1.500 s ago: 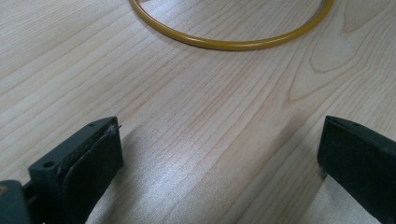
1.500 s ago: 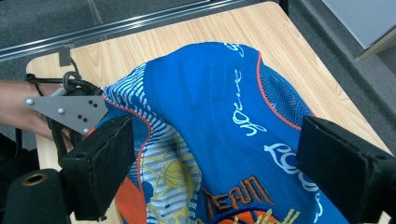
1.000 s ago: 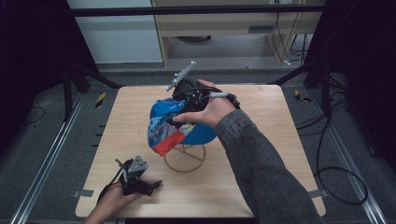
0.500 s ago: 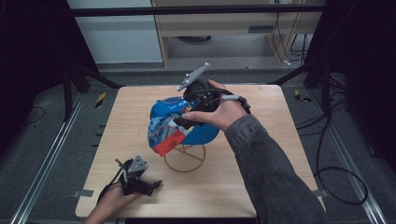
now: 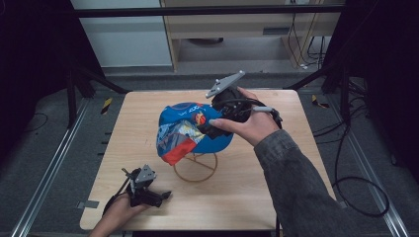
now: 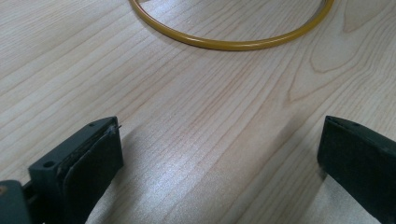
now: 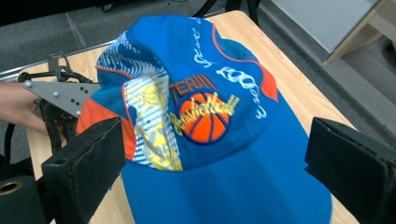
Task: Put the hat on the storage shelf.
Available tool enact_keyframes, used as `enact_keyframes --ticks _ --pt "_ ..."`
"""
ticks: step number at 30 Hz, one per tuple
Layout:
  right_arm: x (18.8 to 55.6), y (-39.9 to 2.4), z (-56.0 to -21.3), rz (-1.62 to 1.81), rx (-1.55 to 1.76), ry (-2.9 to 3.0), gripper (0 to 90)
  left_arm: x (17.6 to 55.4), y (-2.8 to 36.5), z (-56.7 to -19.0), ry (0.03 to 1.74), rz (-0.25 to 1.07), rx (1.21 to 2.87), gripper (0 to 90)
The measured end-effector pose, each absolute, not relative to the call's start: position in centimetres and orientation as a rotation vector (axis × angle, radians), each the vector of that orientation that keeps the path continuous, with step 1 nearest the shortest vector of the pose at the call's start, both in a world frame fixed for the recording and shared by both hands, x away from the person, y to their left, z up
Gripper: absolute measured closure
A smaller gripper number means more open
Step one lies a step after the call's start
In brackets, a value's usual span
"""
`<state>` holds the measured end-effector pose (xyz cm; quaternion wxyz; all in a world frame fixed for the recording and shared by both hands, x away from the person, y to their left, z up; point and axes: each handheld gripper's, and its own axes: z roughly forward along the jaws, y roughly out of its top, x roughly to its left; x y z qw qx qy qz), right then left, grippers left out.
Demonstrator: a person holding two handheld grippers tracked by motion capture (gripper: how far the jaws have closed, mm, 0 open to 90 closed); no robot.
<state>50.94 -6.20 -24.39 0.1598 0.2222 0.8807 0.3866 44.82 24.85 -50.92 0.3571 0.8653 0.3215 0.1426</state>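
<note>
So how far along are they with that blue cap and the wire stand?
Looks done: the blue cap sits on top of the yellow wire stand. In hand: the right gripper hovers over the brim, jaws wide apart, not clamping it. The left gripper rests open on the table, apart from the stand's ring. Left: probably just pulling the right hand away.

Cap (image 7: 210, 116): matt woven cloth, stitched ball emblem, mesh-like side panels. Table (image 6: 196, 121): pale wood, smooth, faint sheen, grain showing. Ring (image 6: 233, 44): glossy yellow, smooth. Tongs: matt black plastic pads (image 7: 93, 158).
</note>
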Motion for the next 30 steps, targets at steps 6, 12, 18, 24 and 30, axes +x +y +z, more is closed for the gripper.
enact_keyframes --ticks 6,12,18,24,30 --pt "50.6 -7.5 -24.7 1.109 0.668 2.489 5.2 44.8 24.8 -50.9 0.830 0.368 2.234 0.0" --pt "50.3 -9.5 -25.0 1.135 0.724 2.423 4.9 44.8 24.9 -50.9 0.829 0.366 2.235 0.0" --pt "49.9 -12.1 -25.7 1.152 0.780 2.366 7.6 44.8 24.8 -50.9 0.829 0.369 2.233 0.0" --pt "49.4 -14.0 -26.5 1.133 0.835 2.321 8.1 44.8 24.8 -50.9 0.829 0.368 2.234 0.0" --pt "48.9 -16.1 -27.7 1.116 0.874 2.298 8.1 44.8 24.8 -51.0 0.829 0.370 2.232 0.0"
